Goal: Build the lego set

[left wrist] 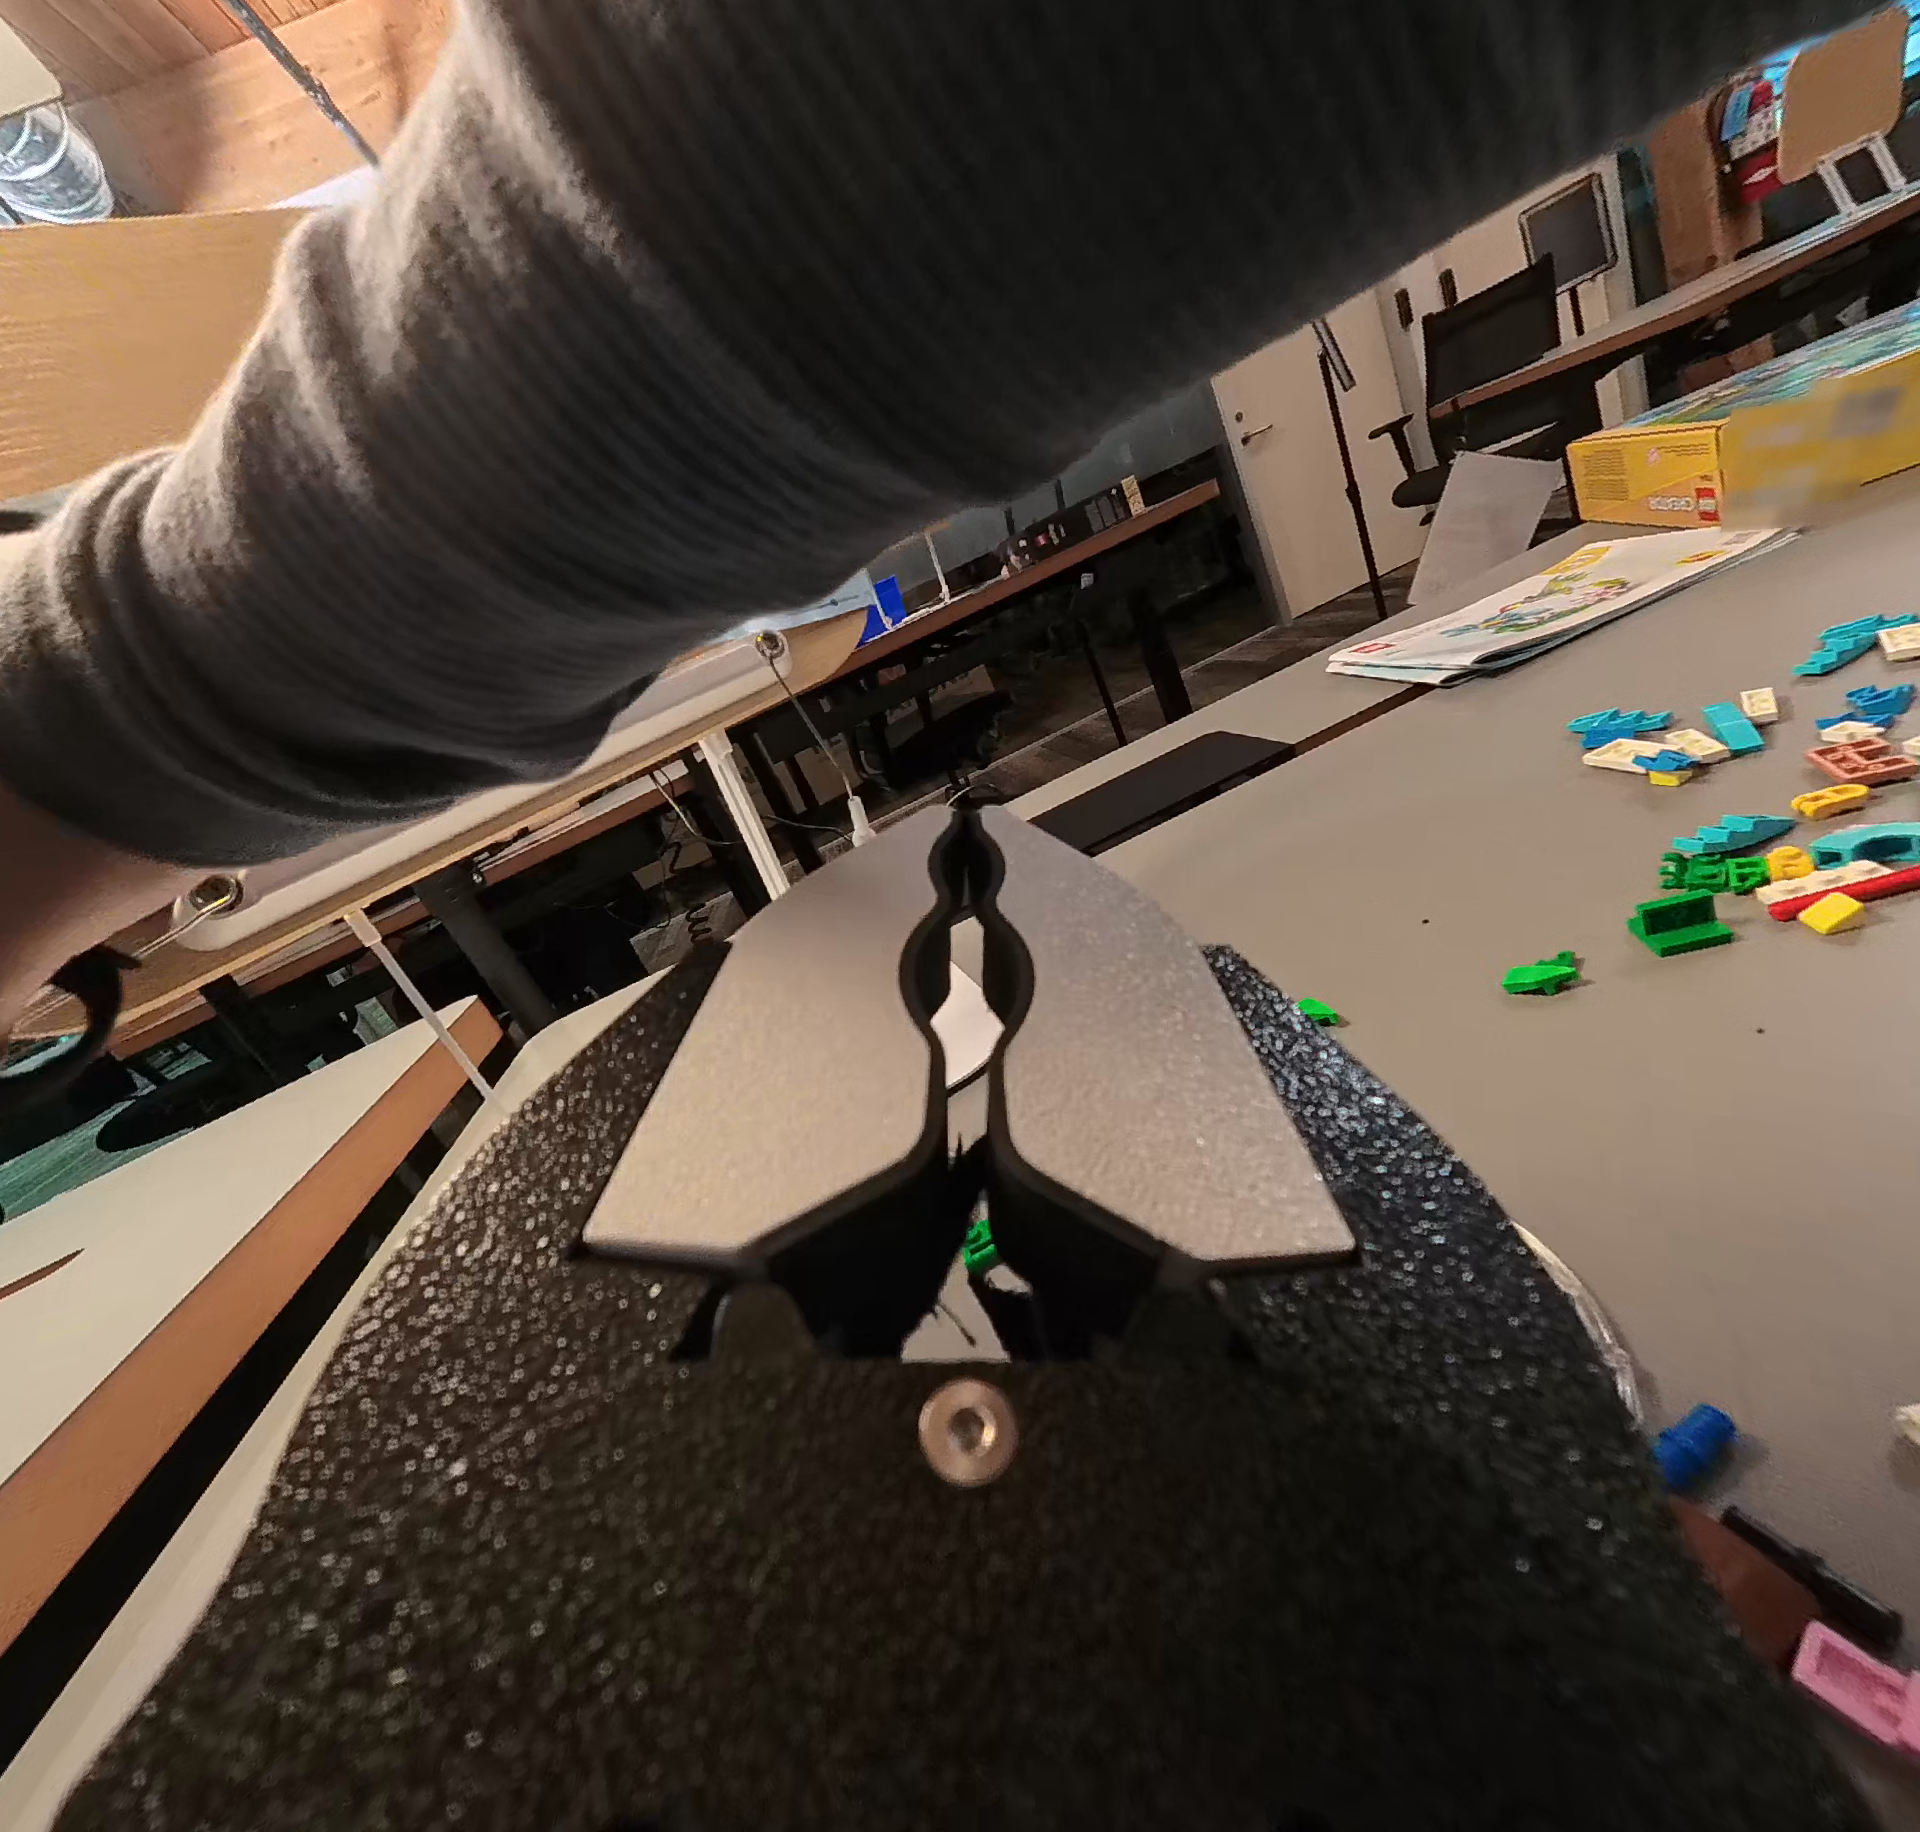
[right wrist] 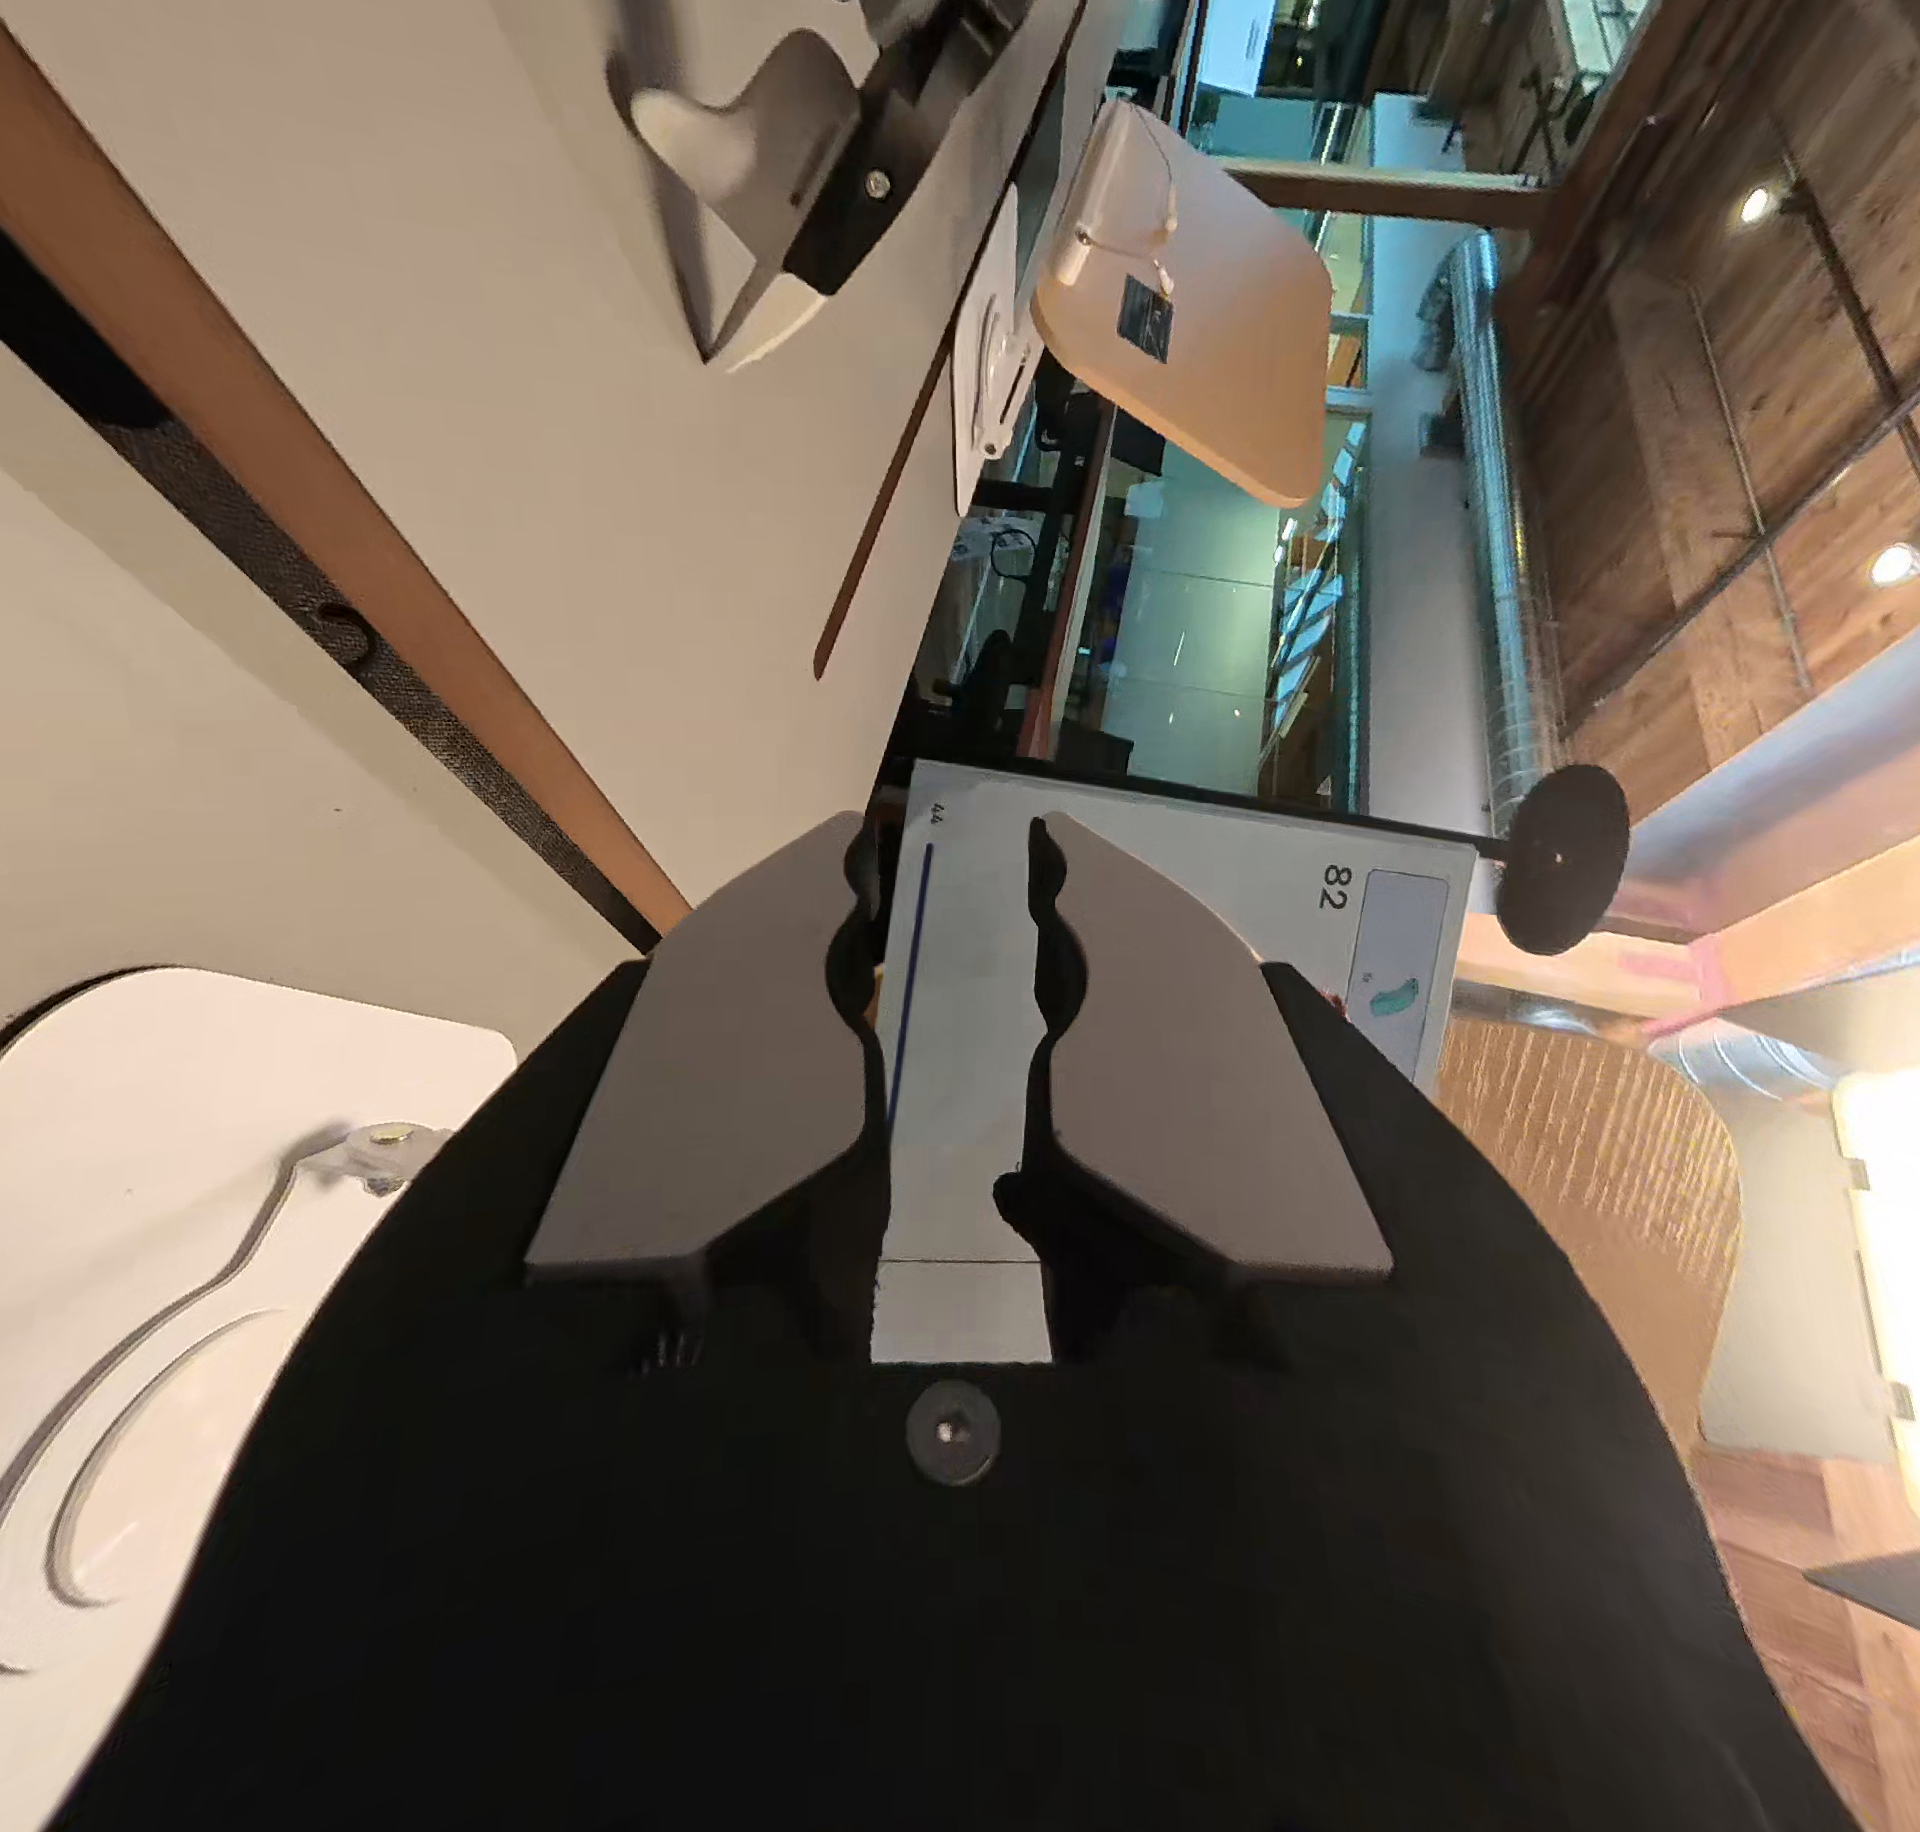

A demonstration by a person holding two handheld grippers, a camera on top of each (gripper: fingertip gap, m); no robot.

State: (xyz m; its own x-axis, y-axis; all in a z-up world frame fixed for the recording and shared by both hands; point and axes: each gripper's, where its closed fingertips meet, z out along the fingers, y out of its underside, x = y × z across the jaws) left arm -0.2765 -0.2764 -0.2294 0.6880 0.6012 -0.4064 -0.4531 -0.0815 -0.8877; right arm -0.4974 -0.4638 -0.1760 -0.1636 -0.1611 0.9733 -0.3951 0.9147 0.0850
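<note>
My left gripper (left wrist: 966,826) is shut, tilted above the grey table (left wrist: 1455,1107). A flat white thing (left wrist: 961,1029) shows through the gap between its jaws; I cannot tell whether it is gripped. A small green piece (left wrist: 977,1247) shows below the jaw base. Loose lego pieces (left wrist: 1766,847) in teal, green, white, yellow and red lie to the right. My right gripper (right wrist: 951,832) is open, rolled sideways. A printed booklet page (right wrist: 966,1055) lies face-on between and behind its fingers. The left gripper (right wrist: 790,120) shows at the top of the right wrist view.
A person's grey sleeve (left wrist: 727,328) crosses the top of the left wrist view. An instruction booklet (left wrist: 1538,619) and a yellow box (left wrist: 1704,463) lie at the table's far right. A blue piece (left wrist: 1694,1444) and a pink piece (left wrist: 1860,1678) lie close by on the right. Tip to tip, the grippers are about 30 cm apart.
</note>
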